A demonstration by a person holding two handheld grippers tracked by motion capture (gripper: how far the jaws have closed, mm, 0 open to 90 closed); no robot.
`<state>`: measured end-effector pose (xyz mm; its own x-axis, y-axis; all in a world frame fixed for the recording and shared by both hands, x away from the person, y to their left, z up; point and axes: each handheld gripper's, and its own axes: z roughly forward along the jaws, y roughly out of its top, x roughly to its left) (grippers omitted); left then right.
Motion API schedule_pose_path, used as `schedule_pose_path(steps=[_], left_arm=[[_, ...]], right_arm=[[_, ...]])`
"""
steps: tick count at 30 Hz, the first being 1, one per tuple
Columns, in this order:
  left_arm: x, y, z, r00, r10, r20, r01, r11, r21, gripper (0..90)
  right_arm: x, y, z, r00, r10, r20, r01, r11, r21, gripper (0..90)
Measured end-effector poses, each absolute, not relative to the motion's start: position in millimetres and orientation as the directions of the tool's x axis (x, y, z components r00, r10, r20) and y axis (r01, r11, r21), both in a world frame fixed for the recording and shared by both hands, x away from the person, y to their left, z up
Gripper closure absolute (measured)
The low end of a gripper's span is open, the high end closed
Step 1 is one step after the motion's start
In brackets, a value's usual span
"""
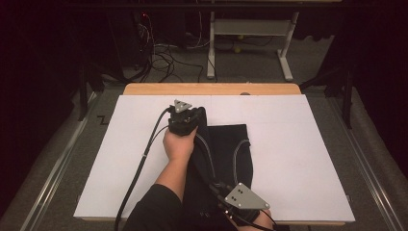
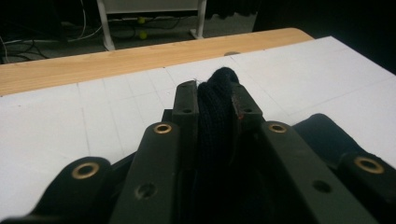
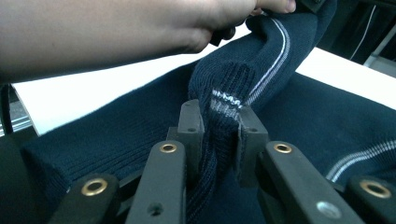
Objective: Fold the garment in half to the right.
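Dark knit garment [image 1: 226,159] with pale stripes, lying on white sheet [image 1: 298,159] at centre of frame. Left gripper [image 1: 185,118] above centre, over garment's upper left corner, held by left hand [image 1: 178,144] with forearm rising from bottom edge. Right gripper [image 1: 243,199] at bottom centre, on garment's lower edge. Wooden bench [image 1: 211,89] edge beyond sheet; cables [image 1: 163,60] on floor at upper left.

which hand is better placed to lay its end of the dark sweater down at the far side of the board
Left. The left claw, shut on the sweater, is already at the far end; the right claw grips the near hem.
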<state>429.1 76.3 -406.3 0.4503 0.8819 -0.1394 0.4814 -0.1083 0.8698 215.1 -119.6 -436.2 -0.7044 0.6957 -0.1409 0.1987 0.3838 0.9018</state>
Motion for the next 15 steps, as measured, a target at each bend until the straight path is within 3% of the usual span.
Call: schedule_pose_path(steps=[15], left_arm=[[433,38,-415,0.495,0.861,-0.118,0.49,-0.165,0.856,72.7]], right_arm=[[210,-146,-444,-0.68,0.725,-0.113,0.245,0.369,0.896,76.4]])
